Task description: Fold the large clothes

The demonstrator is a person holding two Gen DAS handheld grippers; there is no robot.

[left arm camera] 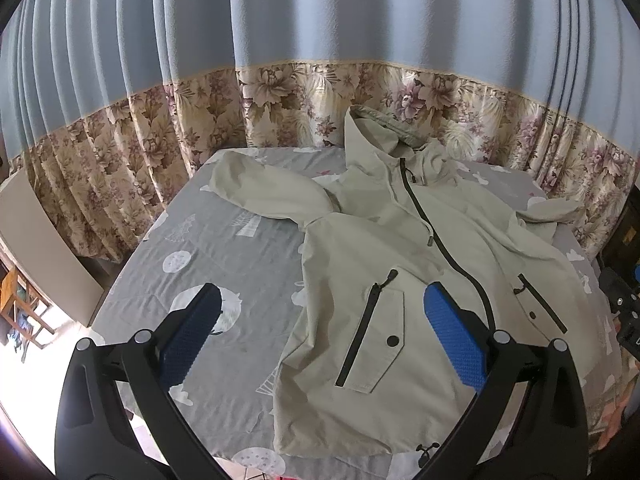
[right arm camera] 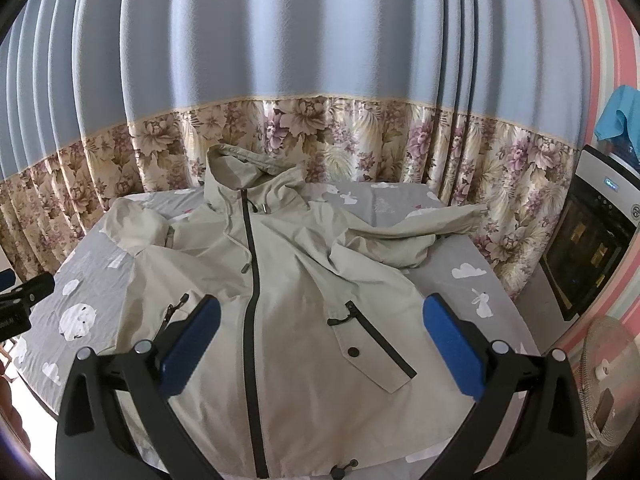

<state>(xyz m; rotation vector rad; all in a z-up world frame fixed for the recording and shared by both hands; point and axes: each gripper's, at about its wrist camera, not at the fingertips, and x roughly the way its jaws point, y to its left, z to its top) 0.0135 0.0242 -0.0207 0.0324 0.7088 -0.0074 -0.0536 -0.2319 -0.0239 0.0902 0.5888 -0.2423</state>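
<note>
A beige hooded jacket (left arm camera: 400, 264) with a black front zip lies face up on the bed, hood toward the curtain, both sleeves spread out to the sides. It also shows in the right wrist view (right arm camera: 288, 288). My left gripper (left arm camera: 322, 300) is open and empty, held above the jacket's left front and hem. My right gripper (right arm camera: 320, 310) is open and empty, held above the jacket's lower front near the zip.
The bed (left arm camera: 208, 256) has a grey sheet with white prints. A blue and floral curtain (left arm camera: 320, 60) hangs behind it. A dark appliance (right arm camera: 592, 248) and a fan (right arm camera: 612, 380) stand to the right. A wooden stool (left arm camera: 20, 304) is on the left floor.
</note>
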